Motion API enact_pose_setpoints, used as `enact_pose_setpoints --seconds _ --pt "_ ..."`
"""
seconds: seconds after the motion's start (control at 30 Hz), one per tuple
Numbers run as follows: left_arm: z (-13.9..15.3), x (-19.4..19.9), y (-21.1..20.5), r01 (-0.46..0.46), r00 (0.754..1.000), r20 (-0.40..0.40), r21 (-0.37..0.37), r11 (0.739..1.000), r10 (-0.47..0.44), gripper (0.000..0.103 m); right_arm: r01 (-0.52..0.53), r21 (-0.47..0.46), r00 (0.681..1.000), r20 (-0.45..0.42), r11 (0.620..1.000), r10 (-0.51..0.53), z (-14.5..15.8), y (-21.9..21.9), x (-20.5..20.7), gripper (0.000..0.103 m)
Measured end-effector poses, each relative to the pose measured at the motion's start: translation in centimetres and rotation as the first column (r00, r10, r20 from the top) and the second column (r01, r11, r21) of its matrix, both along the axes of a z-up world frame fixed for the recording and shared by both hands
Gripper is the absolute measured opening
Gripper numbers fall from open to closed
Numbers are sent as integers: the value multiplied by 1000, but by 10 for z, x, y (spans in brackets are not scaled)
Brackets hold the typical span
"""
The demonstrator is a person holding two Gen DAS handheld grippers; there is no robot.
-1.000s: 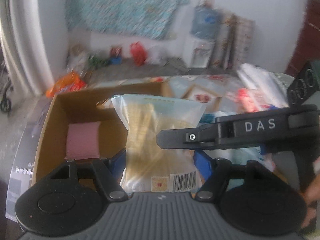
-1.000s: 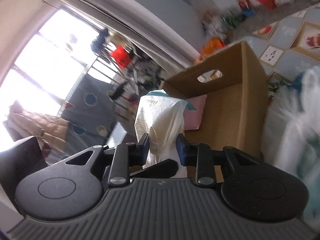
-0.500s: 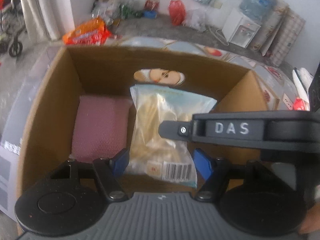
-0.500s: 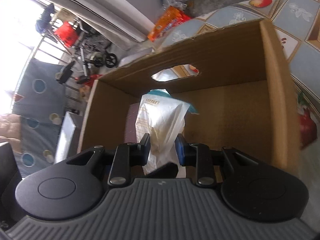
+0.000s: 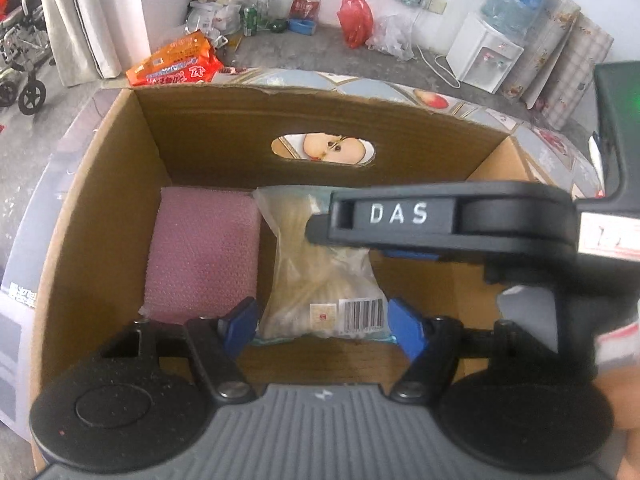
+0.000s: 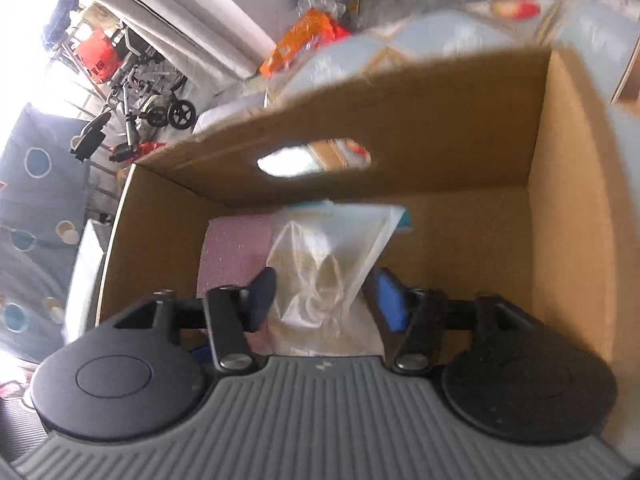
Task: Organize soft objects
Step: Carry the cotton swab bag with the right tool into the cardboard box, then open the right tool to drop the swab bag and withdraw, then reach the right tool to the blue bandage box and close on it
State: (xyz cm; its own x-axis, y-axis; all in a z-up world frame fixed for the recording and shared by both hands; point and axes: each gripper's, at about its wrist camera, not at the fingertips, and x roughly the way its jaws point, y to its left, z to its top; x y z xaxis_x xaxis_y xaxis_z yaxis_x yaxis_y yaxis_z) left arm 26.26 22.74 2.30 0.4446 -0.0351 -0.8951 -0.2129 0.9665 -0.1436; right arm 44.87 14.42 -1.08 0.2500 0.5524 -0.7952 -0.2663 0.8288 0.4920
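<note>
A clear bag of pale yellowish contents with a barcode lies on the floor of the cardboard box, beside a pink foam pad on its left. My left gripper is shut on the bag's lower end, its blue pads against both sides. In the right wrist view the bag's crumpled top sits between the jaws of my right gripper, which are opening; the pads stand clear of the plastic. The right gripper's upper finger crosses over the bag in the left wrist view.
The box has a handle hole in its far wall and bare floor to the right of the bag. It stands on a table with a fruit-print cloth. On the floor beyond are an orange packet, a red bag and a water dispenser.
Both grippers came down with the bag from above the box rim to its floor, next to the pink pad. The right gripper's jaws have spread apart off the bag's top.
</note>
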Motion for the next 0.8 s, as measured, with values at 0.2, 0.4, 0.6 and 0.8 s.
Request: enact_pose_setpoints --seconds 0.2,0.4,0.6,0.8 --pt "15 -14 -4 -11 1000 28 12 1000 11 74 24 97 997 74 995 -31 35 -22 -14 71" --pt "55 -59 -29 39 987 151 64 997 -48 80 49 361 991 101 931 -91 73 -90 -63 72" --pt "95 -114 -89 170 944 266 112 979 -194 86 50 496 972 174 867 -156 96 -196 -137 76" --pt "114 -133 -175 356 866 314 157 921 -388 88 122 475 931 249 871 -266 113 -314 -191 76"
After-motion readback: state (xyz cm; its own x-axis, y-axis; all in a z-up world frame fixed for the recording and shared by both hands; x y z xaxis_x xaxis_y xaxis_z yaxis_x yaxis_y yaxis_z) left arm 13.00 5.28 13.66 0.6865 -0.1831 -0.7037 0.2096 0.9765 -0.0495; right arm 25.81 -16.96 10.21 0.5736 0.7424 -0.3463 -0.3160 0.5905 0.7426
